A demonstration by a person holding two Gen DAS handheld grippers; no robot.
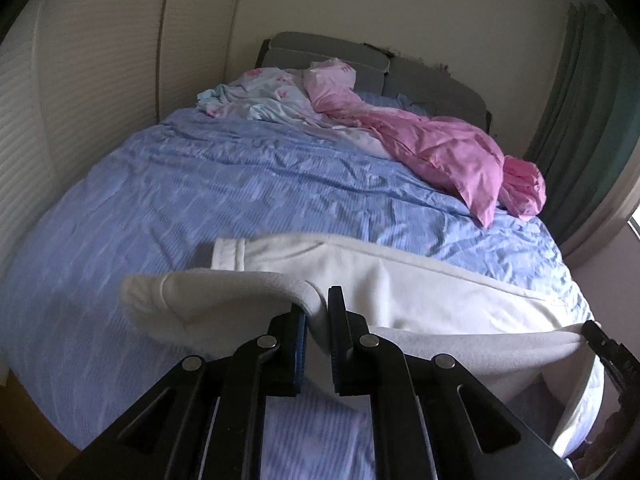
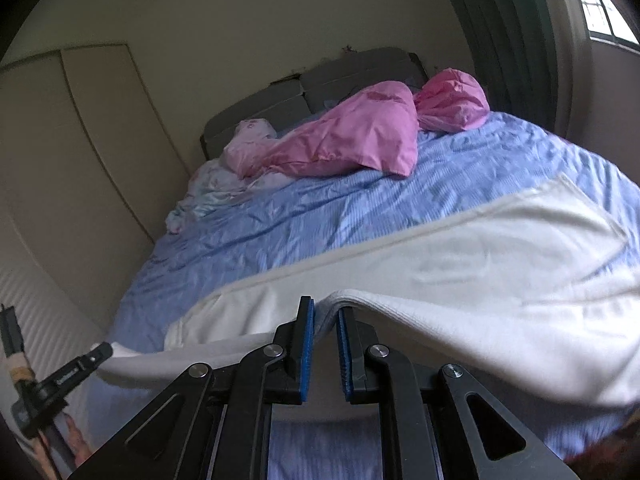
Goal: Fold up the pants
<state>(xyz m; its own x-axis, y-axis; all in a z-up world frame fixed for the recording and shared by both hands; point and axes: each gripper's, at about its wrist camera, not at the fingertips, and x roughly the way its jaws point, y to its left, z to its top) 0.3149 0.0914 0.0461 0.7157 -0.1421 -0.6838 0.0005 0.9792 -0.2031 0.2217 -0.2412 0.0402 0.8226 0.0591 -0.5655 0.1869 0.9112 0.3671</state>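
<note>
White pants [image 1: 420, 292] lie across the near part of a bed covered in a blue sheet [image 1: 240, 184]. My left gripper [image 1: 318, 304] is shut on a raised edge of the pants, with cloth pinched between its blue pads. In the right wrist view the white pants [image 2: 480, 264] spread to the right, and my right gripper [image 2: 326, 320] is shut on another lifted edge of the pants. The held edge hangs taut between the two grippers above the sheet. Each gripper shows at the rim of the other's view: the right gripper [image 1: 600, 340] and the left gripper [image 2: 96, 354].
A pink duvet [image 1: 440, 152] and a pale flowered cloth [image 1: 256, 96] lie bunched near the grey headboard [image 1: 332, 52]. A wardrobe [image 1: 100, 60] stands left of the bed, a green curtain [image 1: 580, 100] and a window [image 2: 596, 4] on the right.
</note>
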